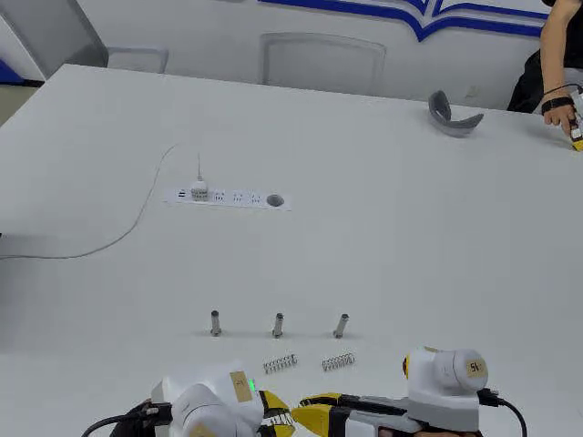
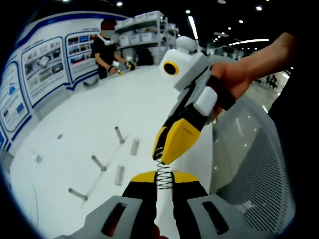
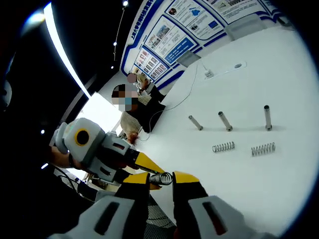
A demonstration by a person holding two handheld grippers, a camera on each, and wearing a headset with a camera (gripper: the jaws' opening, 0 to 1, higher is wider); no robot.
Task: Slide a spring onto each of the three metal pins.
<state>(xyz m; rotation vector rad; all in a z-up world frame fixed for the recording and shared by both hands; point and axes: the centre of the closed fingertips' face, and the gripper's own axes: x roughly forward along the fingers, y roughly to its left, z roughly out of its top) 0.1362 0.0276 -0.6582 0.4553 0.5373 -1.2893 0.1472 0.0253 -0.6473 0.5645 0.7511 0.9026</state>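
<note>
On white worktop (image 1: 383, 228), clamping one spring (image 2: 160, 169) in both left hand-held gripper (image 2: 164, 178) and right hand-held gripper (image 3: 160, 180), short of three bare upright pins (image 1: 278, 324) and two loose springs (image 1: 281, 363); likely re-gripping, next needing one end freed and aligned over a pin.

We take this for a lab or training hall. A broad white surface (image 1: 410, 237) carries a power strip (image 1: 228, 197) near its middle, and pale chairs (image 1: 321, 62) stand along its far edge. Blue-framed wall posters (image 2: 47, 57) line one side, storage shelves (image 2: 144, 27) hold boxes, strip lights (image 2: 192, 22) cross a dark ceiling, and another person (image 2: 105, 52) works at a far corner.
</note>
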